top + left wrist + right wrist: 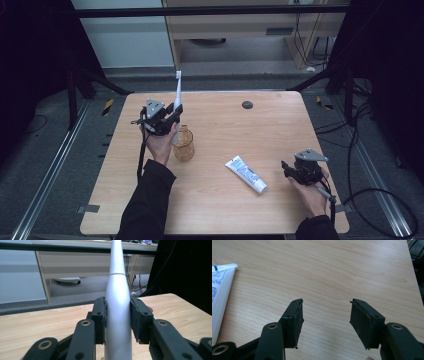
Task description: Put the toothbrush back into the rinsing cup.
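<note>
The left claw (pixel 175 117) grips a smooth, matte white electric toothbrush (pixel 178 95) by its rounded handle, its black ribbed pads pressed against both sides. The brush stands nearly upright, bristle head up, its lower end above or just inside a clear amber glass cup (pixel 183 144) on the pale wood-grain table (pixel 225 125); which of the two cannot be told. In the left gripper view the handle (pixel 117 315) tapers into a slim neck that the top edge cuts off. The right claw (pixel 287 170) hangs partly open over bare table, holding nothing. A flat white toothpaste tube (pixel 245 174) with blue print lies near it, apart from the cup.
</note>
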`<state>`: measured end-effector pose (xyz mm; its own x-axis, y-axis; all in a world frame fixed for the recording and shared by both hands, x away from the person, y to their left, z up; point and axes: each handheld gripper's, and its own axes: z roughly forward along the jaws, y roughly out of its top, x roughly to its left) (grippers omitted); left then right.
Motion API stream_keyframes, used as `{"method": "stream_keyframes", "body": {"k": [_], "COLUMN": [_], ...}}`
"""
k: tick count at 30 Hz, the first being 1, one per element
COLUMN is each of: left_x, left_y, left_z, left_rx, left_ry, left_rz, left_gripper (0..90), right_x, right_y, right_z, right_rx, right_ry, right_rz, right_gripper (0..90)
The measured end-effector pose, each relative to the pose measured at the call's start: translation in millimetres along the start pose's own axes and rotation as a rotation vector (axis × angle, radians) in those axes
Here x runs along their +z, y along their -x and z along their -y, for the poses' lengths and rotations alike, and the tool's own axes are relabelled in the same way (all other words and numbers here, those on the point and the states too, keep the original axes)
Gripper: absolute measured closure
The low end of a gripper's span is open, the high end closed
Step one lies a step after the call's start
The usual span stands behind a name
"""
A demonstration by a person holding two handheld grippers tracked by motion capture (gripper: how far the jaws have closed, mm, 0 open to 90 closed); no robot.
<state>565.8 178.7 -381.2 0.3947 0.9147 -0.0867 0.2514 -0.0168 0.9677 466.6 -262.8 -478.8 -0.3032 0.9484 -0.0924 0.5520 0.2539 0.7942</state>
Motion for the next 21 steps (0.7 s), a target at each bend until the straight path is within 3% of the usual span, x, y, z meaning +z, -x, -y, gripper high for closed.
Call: {"method": "stream_keyframes", "body": {"k": [21], "left_x": [9.8], "left_y": [2.5], "left_z": [26.3], "left_rx": [0.027], "left_ry": [-0.060], "left_rz": [0.012], "left_gripper": [66.4], "right_x": [-0.1], "right_y": [-1.0], "right_z": [0.0], "right_rx": [-0.010], "right_ry": [-0.003], "right_rz": [0.003], "right_gripper": [43.5]}}
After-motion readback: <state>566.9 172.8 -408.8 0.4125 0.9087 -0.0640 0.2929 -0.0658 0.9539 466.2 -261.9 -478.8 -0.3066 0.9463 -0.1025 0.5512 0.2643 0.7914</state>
